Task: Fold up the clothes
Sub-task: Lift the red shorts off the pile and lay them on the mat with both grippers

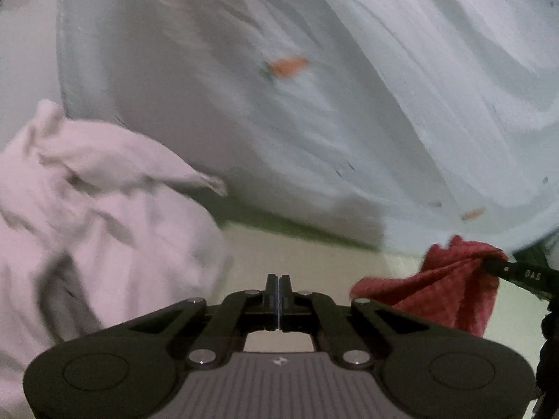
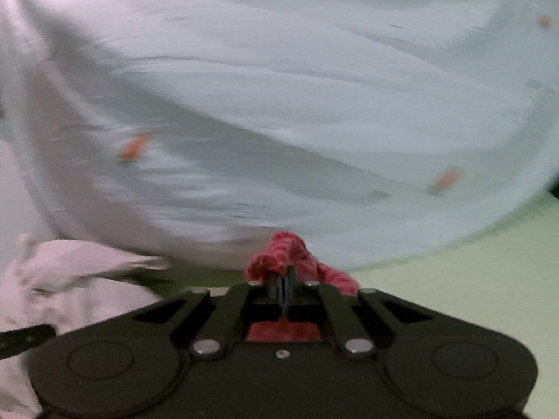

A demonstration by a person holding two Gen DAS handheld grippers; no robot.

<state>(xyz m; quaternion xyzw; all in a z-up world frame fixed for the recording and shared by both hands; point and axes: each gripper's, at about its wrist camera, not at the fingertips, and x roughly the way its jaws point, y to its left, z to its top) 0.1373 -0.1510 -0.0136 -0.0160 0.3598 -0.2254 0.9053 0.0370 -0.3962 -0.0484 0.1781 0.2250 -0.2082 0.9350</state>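
Note:
My right gripper (image 2: 283, 281) is shut on a red cloth (image 2: 290, 249); the cloth bunches above the fingertips and shows below them too. In the left wrist view the same red cloth (image 1: 443, 286) hangs at the right from the right gripper's fingers (image 1: 517, 272). My left gripper (image 1: 278, 284) is shut with nothing between its jaws, over a pale green surface (image 1: 307, 255). A crumpled white garment (image 1: 87, 216) lies to its left, and it also shows in the right wrist view (image 2: 70, 279).
A large pale blue sheet with small orange marks (image 1: 314, 87) fills the background in both views (image 2: 297, 104). The pale green surface (image 2: 471, 279) extends to the right. Both views are blurred by motion.

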